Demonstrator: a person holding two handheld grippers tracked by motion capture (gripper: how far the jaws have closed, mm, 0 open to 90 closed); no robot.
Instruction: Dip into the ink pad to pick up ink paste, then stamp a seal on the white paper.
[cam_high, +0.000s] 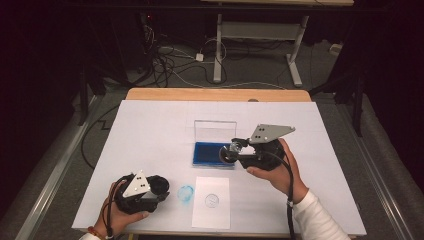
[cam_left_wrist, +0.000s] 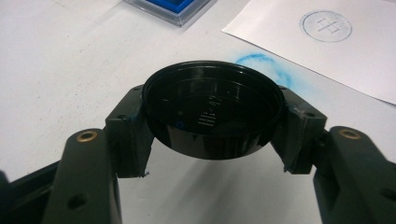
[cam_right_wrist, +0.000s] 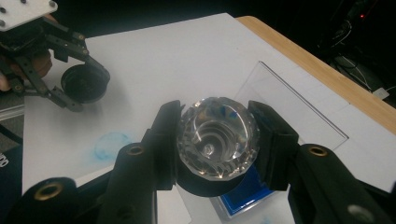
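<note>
Crystal stamp (cam_right_wrist: 217, 137) between right tongs (cam_right_wrist: 217, 140)

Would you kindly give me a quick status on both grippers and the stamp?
Left gripper shut on black cap, low over table. Right gripper shut on crystal-topped stamp, above blue ink pad. Paper already bears one print. Nothing in the way.

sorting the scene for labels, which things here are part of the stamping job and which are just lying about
In use:
- round stamp with faceted clear handle, in right gripper
- round black cap, in left gripper
- blue ink pad in clear case
- white paper sheet with circular print

Lying about:
- blue ink smudge
- floor cables
- white-legged table behind
</note>
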